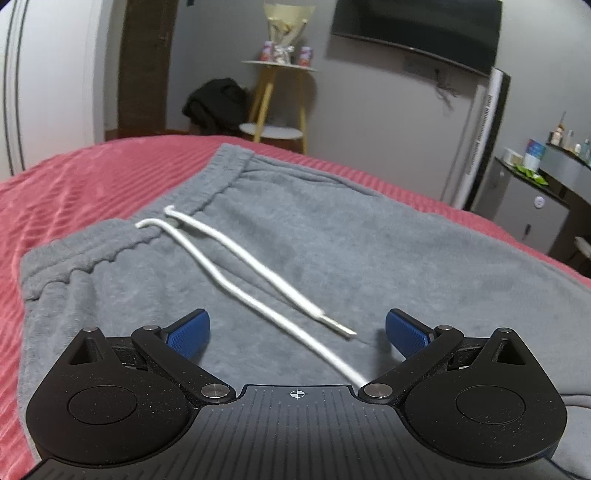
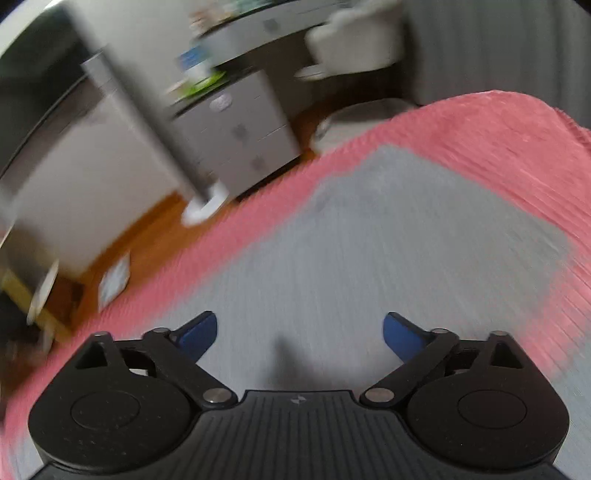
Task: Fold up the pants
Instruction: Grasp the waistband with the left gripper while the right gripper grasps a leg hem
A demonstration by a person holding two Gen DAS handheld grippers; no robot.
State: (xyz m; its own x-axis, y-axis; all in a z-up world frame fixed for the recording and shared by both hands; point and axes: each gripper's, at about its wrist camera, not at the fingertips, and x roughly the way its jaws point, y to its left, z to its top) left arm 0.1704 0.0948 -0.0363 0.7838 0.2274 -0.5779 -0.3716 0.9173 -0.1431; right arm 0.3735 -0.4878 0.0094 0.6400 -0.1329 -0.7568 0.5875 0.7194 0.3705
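Grey fleece pants [image 1: 314, 240] lie flat on a red ribbed bedspread [image 1: 74, 184]. Their elastic waistband [image 1: 207, 184] runs along the left, with two white drawstrings [image 1: 236, 266] trailing toward me. My left gripper [image 1: 297, 332] is open and empty, low over the pants just below the waistband; one drawstring passes under it. In the blurred right wrist view the grey pants [image 2: 369, 258] stretch ahead on the bedspread [image 2: 498, 140]. My right gripper [image 2: 299, 336] is open and empty above them.
Beyond the bed's far edge stand a yellow-legged side table [image 1: 277, 96], a dark bundle of clothes [image 1: 216, 103], a wall-mounted TV [image 1: 417, 29] and a grey cabinet [image 1: 524, 218]. The right wrist view shows a drawer unit [image 2: 236, 147] and wooden floor [image 2: 147, 229] past the bed edge.
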